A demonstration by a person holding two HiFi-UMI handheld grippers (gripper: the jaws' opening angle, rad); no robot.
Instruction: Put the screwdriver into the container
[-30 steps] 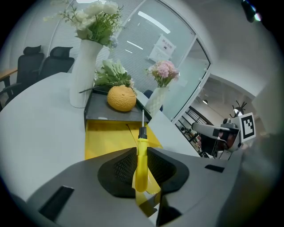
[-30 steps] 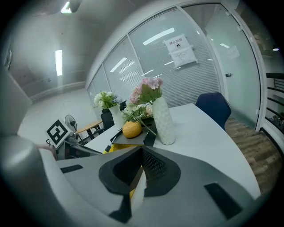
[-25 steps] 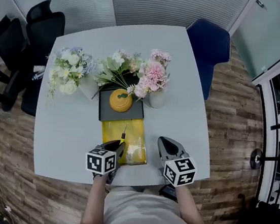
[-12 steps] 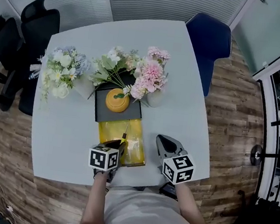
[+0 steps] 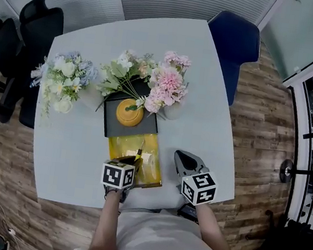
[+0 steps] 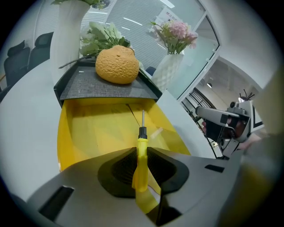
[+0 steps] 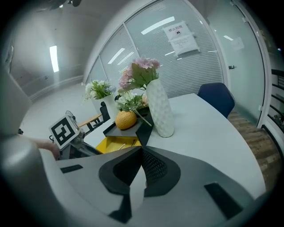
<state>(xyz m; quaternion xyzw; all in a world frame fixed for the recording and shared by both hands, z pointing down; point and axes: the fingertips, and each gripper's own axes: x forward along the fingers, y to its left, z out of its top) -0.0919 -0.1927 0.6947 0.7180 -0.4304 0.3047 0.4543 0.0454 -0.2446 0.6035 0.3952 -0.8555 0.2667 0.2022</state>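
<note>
A screwdriver [image 6: 141, 156] with a yellow handle and a thin metal shaft sits between the jaws of my left gripper [image 6: 141, 153], which is shut on the handle. Its tip points forward over the open yellow container [image 6: 88, 128]. In the head view the screwdriver [image 5: 140, 150] sticks out of the left gripper [image 5: 131, 161] above the near half of the yellow container [image 5: 120, 145]. My right gripper [image 5: 183, 159] rests to the right of the container, shut and holding nothing; in the right gripper view its jaws [image 7: 142, 150] meet at the tips.
A dark tray [image 5: 145, 127] carrying an orange fruit [image 5: 130, 114] lies just behind the container. Flower vases stand beyond it: pink flowers [image 5: 170, 83] at right, white and blue ones [image 5: 65, 78] at left. A blue chair [image 5: 233, 40] and a black chair [image 5: 35, 25] flank the table.
The head camera has shifted slightly, so the table sits a bit differently in view. Both grippers and the held screwdriver stay almost where they were.
</note>
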